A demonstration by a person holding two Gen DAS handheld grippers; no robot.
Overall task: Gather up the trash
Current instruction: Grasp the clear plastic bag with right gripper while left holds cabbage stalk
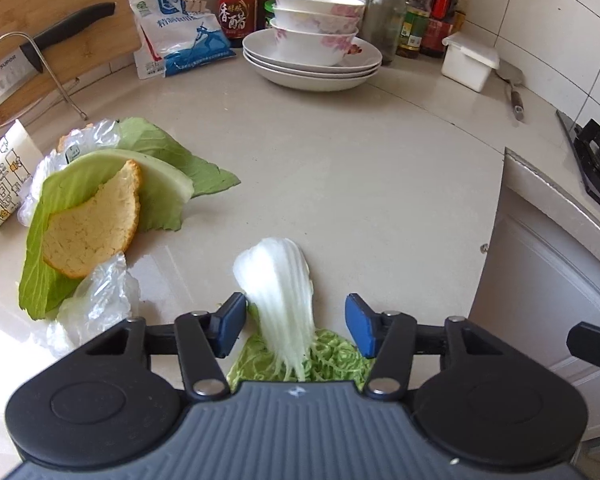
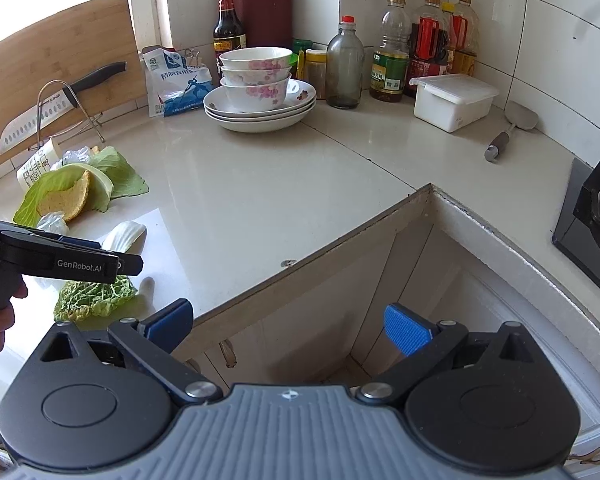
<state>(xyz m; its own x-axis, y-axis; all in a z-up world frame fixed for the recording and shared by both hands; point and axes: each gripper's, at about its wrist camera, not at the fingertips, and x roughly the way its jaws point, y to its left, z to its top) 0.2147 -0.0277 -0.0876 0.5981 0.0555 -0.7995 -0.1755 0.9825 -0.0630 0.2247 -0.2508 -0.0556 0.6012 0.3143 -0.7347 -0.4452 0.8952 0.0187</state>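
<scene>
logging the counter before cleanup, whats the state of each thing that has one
left gripper: part open, straddling the cabbage leaf, pads not pressing
right gripper: open, empty
cabbage leaf: flat on the counter
bowls: stacked on the plates
white box: lid shut
knife: propped in the rack

Bowls [image 1: 315, 20] on stacked plates [image 1: 312, 66]
</scene>
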